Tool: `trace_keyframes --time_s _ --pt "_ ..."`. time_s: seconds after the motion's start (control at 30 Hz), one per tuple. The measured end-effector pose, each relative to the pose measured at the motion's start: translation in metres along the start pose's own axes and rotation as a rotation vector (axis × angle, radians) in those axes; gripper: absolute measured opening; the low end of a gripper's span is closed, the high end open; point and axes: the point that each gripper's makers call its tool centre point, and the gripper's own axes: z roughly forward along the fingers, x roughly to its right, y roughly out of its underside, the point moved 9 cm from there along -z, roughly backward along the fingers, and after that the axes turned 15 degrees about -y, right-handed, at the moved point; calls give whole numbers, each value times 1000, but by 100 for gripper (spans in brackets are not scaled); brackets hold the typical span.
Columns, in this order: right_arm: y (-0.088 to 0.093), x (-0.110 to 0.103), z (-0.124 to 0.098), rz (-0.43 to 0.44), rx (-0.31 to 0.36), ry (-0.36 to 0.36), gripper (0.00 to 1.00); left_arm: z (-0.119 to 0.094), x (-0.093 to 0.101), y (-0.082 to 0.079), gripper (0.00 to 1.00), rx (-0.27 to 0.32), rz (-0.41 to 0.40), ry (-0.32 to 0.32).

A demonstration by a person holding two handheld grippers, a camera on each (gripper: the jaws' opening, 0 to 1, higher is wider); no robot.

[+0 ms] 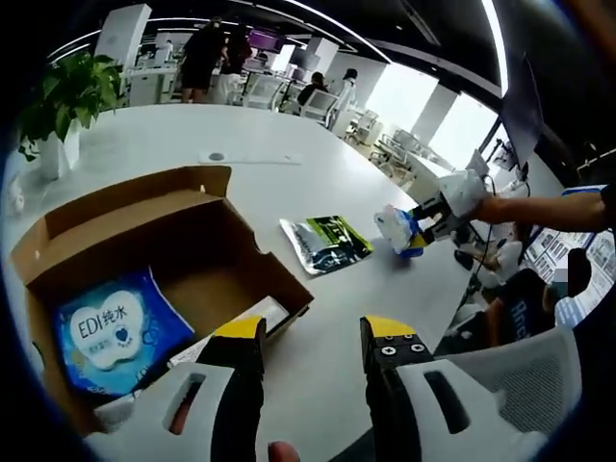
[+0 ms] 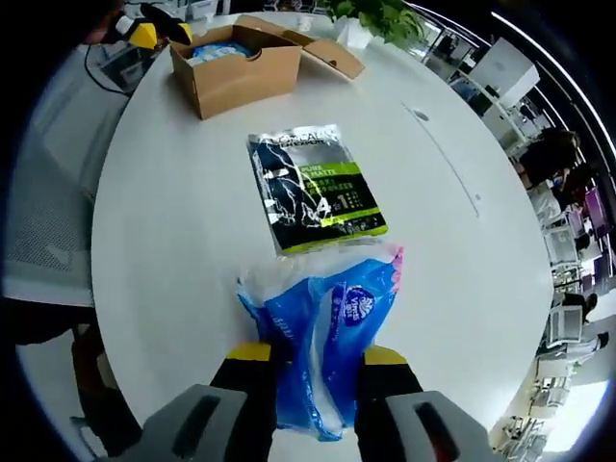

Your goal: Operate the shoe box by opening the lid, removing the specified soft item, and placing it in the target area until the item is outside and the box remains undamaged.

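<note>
Holding blue pack (image 2: pixel 325 332) clamped in your right gripper (image 2: pixel 317 361), long axis running forward toward green pack (image 2: pixel 313 185) just ahead; set down beside it. Left gripper (image 1: pixel 311 337) open, empty, at box (image 1: pixel 168 265).

Open shoe box (image 1: pixel 183 260) at table's near edge, lid flap thrown back, top unobstructed; wipes pack (image 1: pixel 117 332) fills left half, right half mostly bare floor. Wide bare stretch of white table (image 2: pixel 173 212) between box and green-black packet (image 2: pixel 313 188). Packet lies flat mid-table, low obstacle. Blue bag (image 2: pixel 327 351) just beside packet's near edge, clamped in right gripper (image 2: pixel 318 371). Far side open up to potted plant (image 1: pixel 67 106). Chairs crowd table rim.
</note>
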Motion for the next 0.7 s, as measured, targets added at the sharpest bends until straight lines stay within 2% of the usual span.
trace_keyframes --time_s 0.4,0.7 --pt "-4 35 8 -39 -35 -9 26 -4 -8 9 40 -4 -42 -47" --pt "-11 47 21 -69 -57 -23 25 -5 -14 14 40 -9 -59 -68"
